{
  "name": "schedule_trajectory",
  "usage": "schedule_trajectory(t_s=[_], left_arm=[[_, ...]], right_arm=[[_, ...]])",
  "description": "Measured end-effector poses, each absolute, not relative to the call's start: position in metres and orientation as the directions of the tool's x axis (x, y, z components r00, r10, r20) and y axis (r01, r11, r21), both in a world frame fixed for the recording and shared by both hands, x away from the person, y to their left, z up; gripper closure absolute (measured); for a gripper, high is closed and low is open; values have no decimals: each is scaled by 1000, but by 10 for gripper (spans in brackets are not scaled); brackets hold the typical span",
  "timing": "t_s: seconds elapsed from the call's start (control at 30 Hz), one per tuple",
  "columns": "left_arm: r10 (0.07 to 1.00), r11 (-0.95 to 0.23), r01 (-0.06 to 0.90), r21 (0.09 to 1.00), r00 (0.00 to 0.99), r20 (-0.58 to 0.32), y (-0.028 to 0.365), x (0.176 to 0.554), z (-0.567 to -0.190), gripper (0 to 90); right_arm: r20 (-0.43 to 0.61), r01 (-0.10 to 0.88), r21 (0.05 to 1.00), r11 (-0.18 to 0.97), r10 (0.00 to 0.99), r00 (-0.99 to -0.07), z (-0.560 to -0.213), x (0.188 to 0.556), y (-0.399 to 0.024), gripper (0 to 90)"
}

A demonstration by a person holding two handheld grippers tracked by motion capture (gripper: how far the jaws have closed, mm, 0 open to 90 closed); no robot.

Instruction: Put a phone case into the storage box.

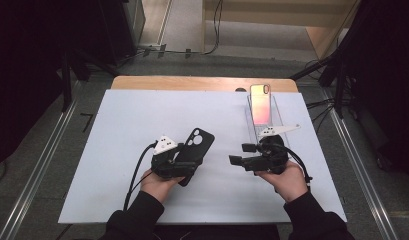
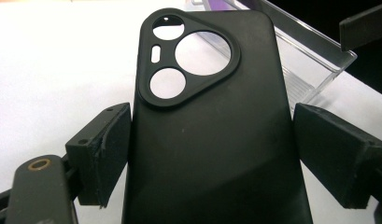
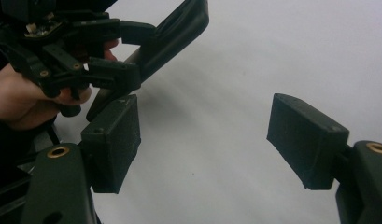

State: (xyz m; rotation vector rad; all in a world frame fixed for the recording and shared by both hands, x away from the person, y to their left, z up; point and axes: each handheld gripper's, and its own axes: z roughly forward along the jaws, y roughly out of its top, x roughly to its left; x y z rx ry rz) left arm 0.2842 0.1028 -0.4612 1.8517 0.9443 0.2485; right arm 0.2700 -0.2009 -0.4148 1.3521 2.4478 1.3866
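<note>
A black phone case (image 1: 198, 140) with a three-cornered camera cutout is held tilted above the white mat, its back facing the left gripper view (image 2: 212, 93). My left gripper (image 1: 189, 163) (image 2: 212, 154) is shut on it, one pad on each long edge. My right gripper (image 1: 237, 154) (image 3: 202, 140) points left toward the case, a short way to its right, open with nothing between its pads. In the right gripper view the left gripper (image 3: 118, 51) and the case (image 3: 179, 28) sit at the upper left.
A phone with a pink-orange back (image 1: 260, 105) leans in a clear plastic stand (image 1: 278, 117) (image 2: 314, 70) at the back right. A white mat (image 1: 142, 115) covers the wooden table (image 1: 192, 82). Metal rails and cables lie on the floor at both sides.
</note>
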Motion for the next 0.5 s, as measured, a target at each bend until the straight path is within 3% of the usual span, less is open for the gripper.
schedule_trajectory(t_s=[0.5], left_arm=[[719,-161,443,882,665,-203,97,280,-471,143]], right_arm=[[398,674,712,200,675,-621,-404,286,-180,240]])
